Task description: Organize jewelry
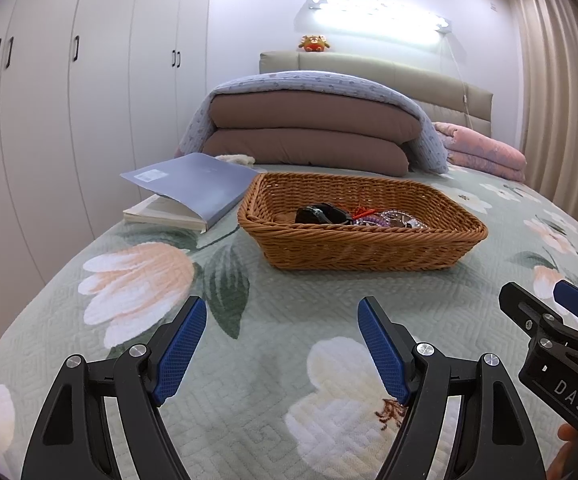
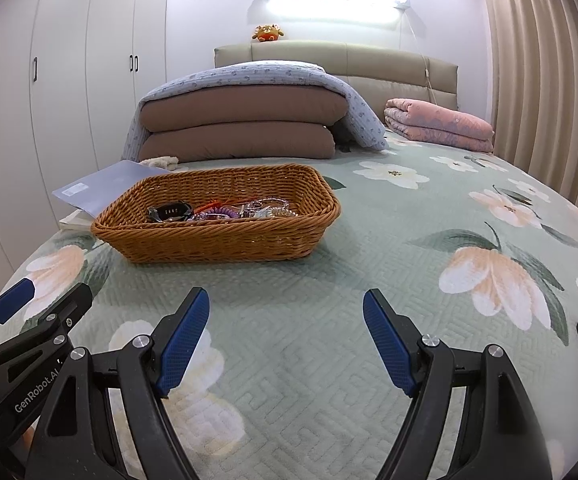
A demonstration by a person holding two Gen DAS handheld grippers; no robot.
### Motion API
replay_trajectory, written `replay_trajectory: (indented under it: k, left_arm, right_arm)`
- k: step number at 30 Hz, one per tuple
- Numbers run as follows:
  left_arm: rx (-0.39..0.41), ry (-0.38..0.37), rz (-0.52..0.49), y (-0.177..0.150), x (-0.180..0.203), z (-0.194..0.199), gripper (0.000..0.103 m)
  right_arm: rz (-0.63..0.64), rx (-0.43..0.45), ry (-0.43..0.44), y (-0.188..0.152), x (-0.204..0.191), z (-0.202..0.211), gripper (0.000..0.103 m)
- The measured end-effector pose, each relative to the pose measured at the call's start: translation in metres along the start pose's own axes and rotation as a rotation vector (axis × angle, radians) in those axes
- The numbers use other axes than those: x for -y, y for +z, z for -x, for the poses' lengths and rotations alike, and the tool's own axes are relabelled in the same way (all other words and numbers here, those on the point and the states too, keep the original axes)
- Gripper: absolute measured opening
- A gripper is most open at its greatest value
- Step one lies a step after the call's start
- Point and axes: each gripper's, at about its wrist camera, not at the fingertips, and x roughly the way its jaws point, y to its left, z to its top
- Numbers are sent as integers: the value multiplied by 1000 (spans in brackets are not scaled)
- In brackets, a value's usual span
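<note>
A brown wicker basket (image 1: 353, 246) stands on the floral bedspread; it also shows in the right wrist view (image 2: 209, 240). Inside lie a black watch (image 1: 321, 214) (image 2: 171, 211), an orange-red cord (image 1: 363, 212) (image 2: 213, 204), a purple coil bracelet (image 2: 225, 214) and clear beaded pieces (image 1: 403, 218) (image 2: 269, 208). My left gripper (image 1: 283, 344) is open and empty, low over the bedspread in front of the basket. My right gripper (image 2: 285, 342) is open and empty, beside the left one and to its right. Each gripper shows at the edge of the other's view.
A blue folder on a book (image 1: 189, 188) lies left of the basket. Folded brown and blue bedding (image 1: 309, 132) and a pink quilt (image 2: 441, 124) lie by the headboard. White wardrobes stand to the left, curtains to the right.
</note>
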Motion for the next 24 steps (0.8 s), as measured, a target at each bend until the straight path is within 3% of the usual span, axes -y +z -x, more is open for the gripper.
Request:
replay_trajectory:
  k: [24]
  left_arm:
    - [-8, -7, -1, 1, -1, -2, 79]
  right_arm:
    - [8, -3, 3, -1, 0, -1, 81]
